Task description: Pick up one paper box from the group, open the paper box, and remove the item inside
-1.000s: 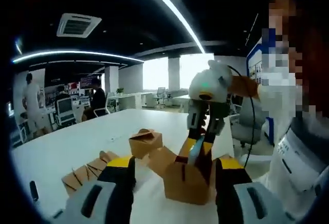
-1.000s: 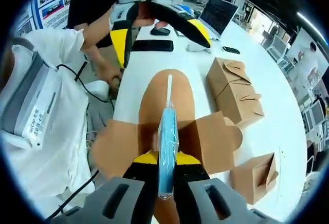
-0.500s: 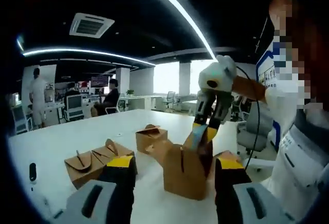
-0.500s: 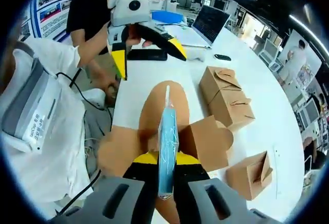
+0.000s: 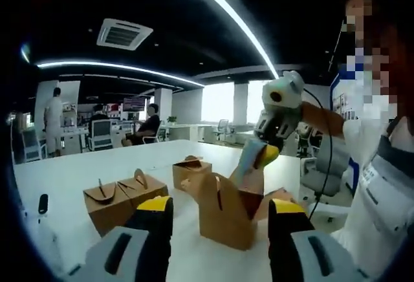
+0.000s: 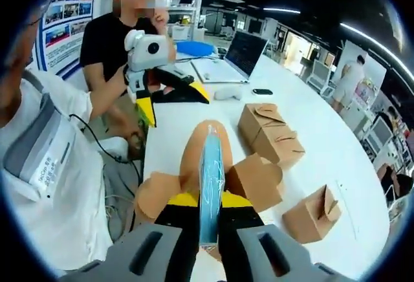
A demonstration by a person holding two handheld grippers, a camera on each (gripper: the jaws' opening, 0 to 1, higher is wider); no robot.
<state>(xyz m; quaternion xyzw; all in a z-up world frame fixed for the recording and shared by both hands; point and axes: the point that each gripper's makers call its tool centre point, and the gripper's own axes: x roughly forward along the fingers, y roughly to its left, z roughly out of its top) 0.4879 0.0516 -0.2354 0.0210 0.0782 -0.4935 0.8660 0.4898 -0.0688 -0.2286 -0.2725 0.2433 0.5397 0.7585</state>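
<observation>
1. Your right hand-held gripper (image 6: 208, 212) is clamped tight on a flat light-blue packet (image 6: 210, 185), edge-on between the jaws and lifted above the opened paper box (image 6: 249, 180).
2. Your left hand-held gripper (image 5: 217, 220) has its jaws spread wide with nothing between them, held off to the near side of that box (image 5: 223, 207) and not touching it.
3. The box stands flaps-out on the white desk (image 6: 336, 165), with two closed boxes (image 6: 270, 133) at its far side and another (image 6: 314, 214) to its right.
4. The grip looks thin: twist your wrist and the packet could slide out.
5. Nothing is steadying the box, so if the packet's lower end drags a flap (image 6: 255, 182), the box may tip or skid towards the desk edge.
</observation>
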